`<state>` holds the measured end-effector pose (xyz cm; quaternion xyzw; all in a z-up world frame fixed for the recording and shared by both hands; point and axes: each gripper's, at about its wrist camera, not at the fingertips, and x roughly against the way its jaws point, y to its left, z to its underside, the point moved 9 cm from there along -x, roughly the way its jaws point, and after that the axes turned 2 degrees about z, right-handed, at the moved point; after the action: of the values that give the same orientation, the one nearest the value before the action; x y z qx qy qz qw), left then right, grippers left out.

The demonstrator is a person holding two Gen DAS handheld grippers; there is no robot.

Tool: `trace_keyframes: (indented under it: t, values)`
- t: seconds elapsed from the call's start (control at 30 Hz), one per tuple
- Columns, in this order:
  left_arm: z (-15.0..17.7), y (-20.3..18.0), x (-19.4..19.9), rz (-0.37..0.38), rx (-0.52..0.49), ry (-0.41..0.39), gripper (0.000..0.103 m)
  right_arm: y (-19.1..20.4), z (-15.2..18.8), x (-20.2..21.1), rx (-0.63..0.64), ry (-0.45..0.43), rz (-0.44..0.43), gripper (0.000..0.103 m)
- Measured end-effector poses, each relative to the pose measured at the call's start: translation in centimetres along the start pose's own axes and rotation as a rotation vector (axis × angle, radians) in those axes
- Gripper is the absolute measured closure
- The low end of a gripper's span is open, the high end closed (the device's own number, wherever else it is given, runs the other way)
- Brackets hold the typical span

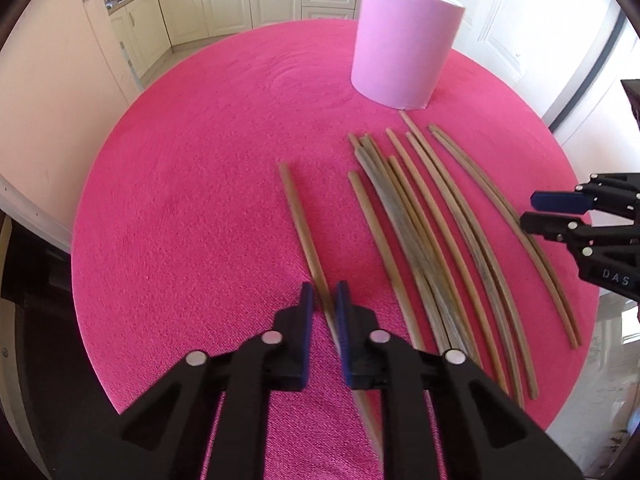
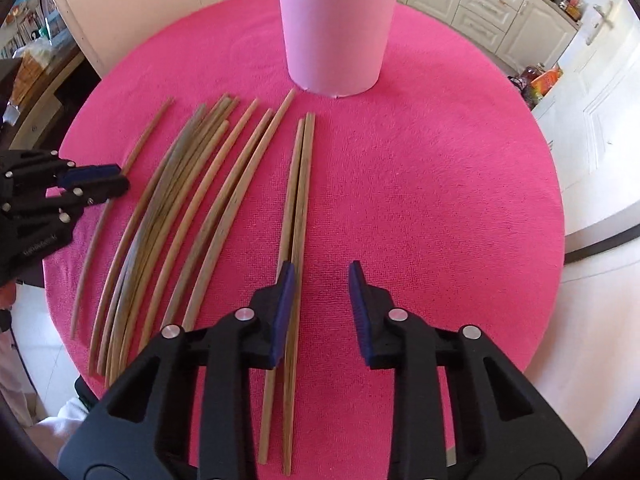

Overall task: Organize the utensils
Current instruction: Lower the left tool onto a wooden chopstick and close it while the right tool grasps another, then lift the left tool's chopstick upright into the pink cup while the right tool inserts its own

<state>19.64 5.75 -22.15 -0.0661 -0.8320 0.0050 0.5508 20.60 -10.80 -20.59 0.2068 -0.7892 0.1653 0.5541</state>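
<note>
Pink cloth (image 1: 192, 208) covers the round table, with a pale pink holder (image 1: 400, 44) upright near its far edge and a fan of wooden sticks (image 1: 432, 232) lying flat between the holder and the near edge. Left gripper (image 1: 323, 300) straddles a lone stick (image 1: 298, 216) left of the fan, fingers narrowly apart, grip uncertain. Right gripper (image 2: 322, 280) hangs released beside the rightmost pair (image 2: 300, 184).

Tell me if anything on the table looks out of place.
One chopstick lies apart, left of the main spread, between the left gripper fingers. All the sticks lie loose on the cloth, none visibly in the pink cup.
</note>
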Motion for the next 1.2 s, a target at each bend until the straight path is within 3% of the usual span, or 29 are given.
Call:
trace_keyframes:
  t: [0.37,0.53,0.63,0.93,1.2]
  values:
    - [-1.3,0.3,0.4,0.044,0.033,-0.031,0.097,0.7,-0.7,-1.4,0.057,0.093,0.036,0.08]
    - [-2.1,0.4,1.3,0.058,0.043,-0.07,0.097,0.8,-1.0,-1.4,0.054,0.076,0.022,0.093]
    - [-2.5,0.4,2.3,0.073,0.042,-0.108,0.097,0.7,-1.0,-1.0,0.04,0.051,0.006,0.097]
    - [-3.8,-1.4,5.4,0.118,0.016,-0.223,0.097,0.1,-0.4,1.0,0.006,-0.039,-0.039,0.097]
    - [-4.8,-2.4,8.4,0.144,0.001,-0.333,0.097,-0.2,-1.3,5.1,-0.042,-0.182,-0.113,0.097]
